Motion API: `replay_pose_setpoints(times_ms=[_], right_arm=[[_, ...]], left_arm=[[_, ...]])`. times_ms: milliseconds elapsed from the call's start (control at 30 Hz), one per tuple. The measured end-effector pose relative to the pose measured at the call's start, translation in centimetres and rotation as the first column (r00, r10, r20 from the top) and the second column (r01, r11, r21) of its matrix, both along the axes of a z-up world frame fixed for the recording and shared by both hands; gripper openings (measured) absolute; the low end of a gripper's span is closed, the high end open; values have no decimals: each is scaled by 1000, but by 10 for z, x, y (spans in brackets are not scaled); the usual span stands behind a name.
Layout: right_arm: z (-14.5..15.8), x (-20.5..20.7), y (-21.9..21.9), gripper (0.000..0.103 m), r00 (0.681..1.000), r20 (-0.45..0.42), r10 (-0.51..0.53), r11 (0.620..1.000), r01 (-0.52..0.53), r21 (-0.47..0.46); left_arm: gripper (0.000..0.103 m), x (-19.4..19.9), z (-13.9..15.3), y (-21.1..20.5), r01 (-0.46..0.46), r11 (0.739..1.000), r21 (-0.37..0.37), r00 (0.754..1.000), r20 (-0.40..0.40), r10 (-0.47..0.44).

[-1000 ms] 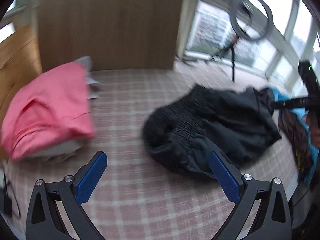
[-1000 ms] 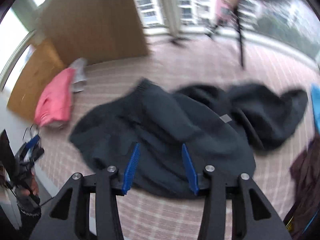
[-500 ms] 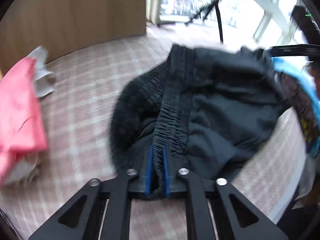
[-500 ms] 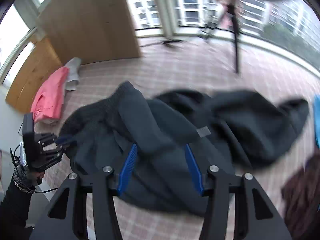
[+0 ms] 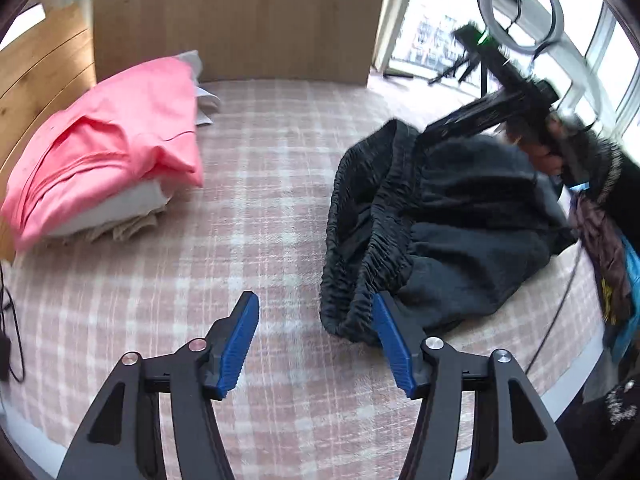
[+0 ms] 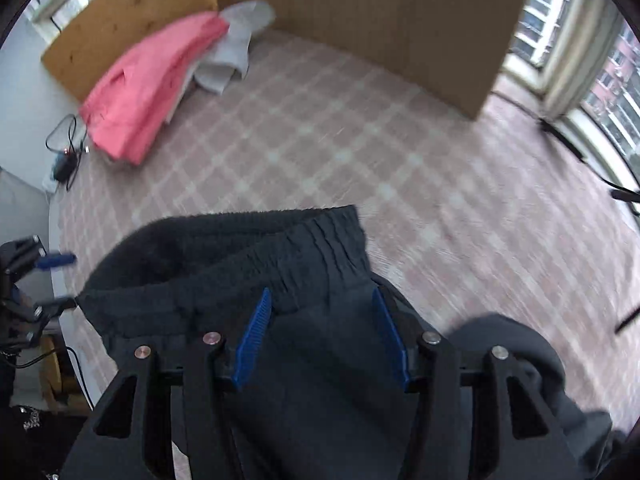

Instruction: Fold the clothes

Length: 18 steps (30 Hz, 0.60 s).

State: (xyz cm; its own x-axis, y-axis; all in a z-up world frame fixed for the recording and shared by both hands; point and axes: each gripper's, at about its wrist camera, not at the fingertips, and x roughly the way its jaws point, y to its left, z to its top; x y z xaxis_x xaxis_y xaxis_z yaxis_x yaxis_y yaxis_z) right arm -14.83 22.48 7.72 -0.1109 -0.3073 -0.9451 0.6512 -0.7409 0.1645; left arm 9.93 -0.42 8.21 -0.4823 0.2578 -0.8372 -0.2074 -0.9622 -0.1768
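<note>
A dark grey garment (image 5: 460, 216) with a ruched elastic waistband lies crumpled on the plaid bed cover (image 5: 260, 200). My left gripper (image 5: 316, 340) hovers at the near end of the waistband. Its jaws are opening, and the band's tip rests beside the right pad without being pressed. In the right wrist view my right gripper (image 6: 322, 338) points steeply down over the same garment (image 6: 224, 264), just behind the waistband. Its blue pads stand apart with flat cloth lying between them. The left gripper (image 6: 56, 280) shows at that view's left edge.
A folded pile topped by a pink garment (image 5: 112, 148) sits at the bed's far left, against a wooden headboard (image 5: 36, 80). A wooden panel (image 5: 240, 20) stands behind the bed. More clothes (image 5: 604, 248) hang at the right edge. A ring light (image 5: 520, 12) stands by the windows.
The left gripper closed on the waistband half a second ago and has since let go and drawn back. The right gripper rolled and dropped onto the garment near the waistband.
</note>
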Motion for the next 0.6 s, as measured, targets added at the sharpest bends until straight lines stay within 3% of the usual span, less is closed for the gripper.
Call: replay_pose_setpoints(times_ms=[100, 200, 233, 300, 333, 367, 400, 500, 600], right_arm=[[-9, -8, -5, 57, 1000, -10, 25, 1000, -25, -12], [-20, -15, -5, 57, 999, 28, 18, 998, -16, -64], [-22, -16, -4, 55, 999, 31, 11, 997, -8, -83], [-21, -16, 0, 41, 1000, 14, -4, 994, 5, -108], [-22, -15, 3, 24, 1000, 9, -17, 993, 18, -117], [-20, -15, 8, 15, 999, 2, -40, 991, 40, -129], [-17, -15, 13, 14, 998, -1, -64, 987, 63, -149], [4, -6, 32, 10, 988, -54, -143, 967, 127, -221], [48, 10, 73, 9, 960, -109, -259, 912, 206, -355]], left_arm=[[73, 10, -5, -3, 6, 999, 37, 1000, 7, -6], [75, 4, -18, 5, 32, 998, 48, 999, 34, -33], [75, 0, -22, 9, 38, 997, 68, 998, 45, -41], [72, -12, -34, 14, 40, 993, 115, 996, 77, -49], [60, -18, -40, 17, 41, 989, 143, 995, 87, -53], [43, -24, -44, 20, 37, 985, 167, 994, 99, -54], [14, -31, -49, 24, 28, 982, 186, 991, 125, -52], [12, -33, -38, 37, 33, 982, 188, 995, 89, -51], [11, -20, 13, 61, 139, 966, 218, 990, -17, -139]])
